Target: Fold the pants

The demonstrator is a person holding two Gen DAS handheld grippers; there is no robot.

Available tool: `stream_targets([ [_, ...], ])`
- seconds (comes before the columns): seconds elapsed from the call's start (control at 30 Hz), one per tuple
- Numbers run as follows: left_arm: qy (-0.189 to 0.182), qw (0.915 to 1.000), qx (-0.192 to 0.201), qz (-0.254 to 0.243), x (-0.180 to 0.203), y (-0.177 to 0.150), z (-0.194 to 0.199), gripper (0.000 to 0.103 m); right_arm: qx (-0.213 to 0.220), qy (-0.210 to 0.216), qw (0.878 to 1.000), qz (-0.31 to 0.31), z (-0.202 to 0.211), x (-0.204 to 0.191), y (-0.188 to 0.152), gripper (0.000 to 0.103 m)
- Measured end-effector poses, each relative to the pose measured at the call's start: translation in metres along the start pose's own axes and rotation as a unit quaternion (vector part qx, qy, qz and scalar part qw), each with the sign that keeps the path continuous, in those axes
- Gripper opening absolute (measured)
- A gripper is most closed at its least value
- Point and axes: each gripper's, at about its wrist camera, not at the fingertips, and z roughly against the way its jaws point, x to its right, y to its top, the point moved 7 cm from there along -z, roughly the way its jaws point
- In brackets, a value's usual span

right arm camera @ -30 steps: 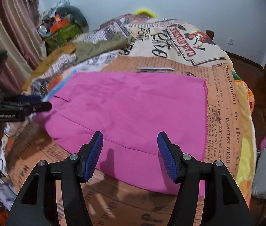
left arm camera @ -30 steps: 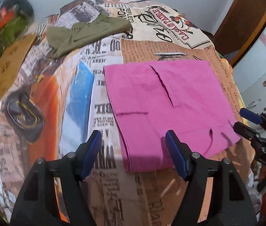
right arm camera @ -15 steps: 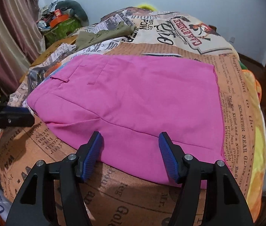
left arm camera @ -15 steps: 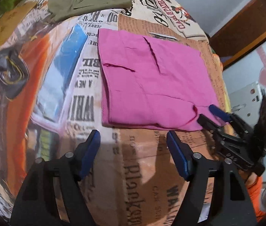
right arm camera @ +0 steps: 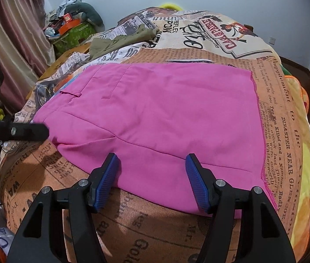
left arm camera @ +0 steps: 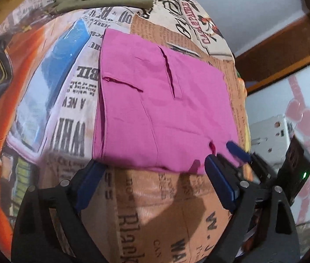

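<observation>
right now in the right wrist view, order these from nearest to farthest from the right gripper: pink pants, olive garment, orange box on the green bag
From the right gripper:
1. pink pants, near edge right at the open fingertips.
2. olive garment, farther up the bedspread, left of centre.
3. orange box, on the green bag beyond the bed's far left corner.

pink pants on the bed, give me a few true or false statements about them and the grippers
1. The pink pants lie spread on the newspaper-print bedspread. True.
2. The right gripper is clamped shut on the pants. False: its jaws stand apart over the near edge of the cloth.
3. An olive-green garment lies beyond the pants. True.
4. The left gripper holds the olive garment. False: it is open and empty at the pants' near edge.
5. The pants are blue. False: pink.
</observation>
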Motion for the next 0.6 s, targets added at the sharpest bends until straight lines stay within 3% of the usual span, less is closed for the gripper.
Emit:
stream_targets([
  [0.07,0.002,0.9999,0.004,0.009,-0.001,0.004,-0.001,0.089,0.0,0.0,1.0,0.0,0.0,0.0,0.0,0.06],
  [0.13,0.03,0.9993,0.015,0.015,-0.004,0.008,-0.001,0.073,0.0,0.001,1.0,-0.001,0.0,-0.001,0.0,0.06],
  [0.2,0.062,0.9978,0.023,0.007,-0.007,0.01,0.0,0.045,0.0,0.001,1.0,-0.002,0.0,-0.001,0.0,0.06],
  [0.3,0.058,0.9979,0.027,0.008,-0.008,0.01,-0.001,0.034,0.0,0.001,1.0,-0.002,0.0,-0.001,0.0,0.06],
  [0.6,0.085,0.9938,0.055,-0.045,0.001,0.016,0.012,0.021,0.0,-0.005,1.0,-0.003,0.002,0.001,-0.001,0.06],
])
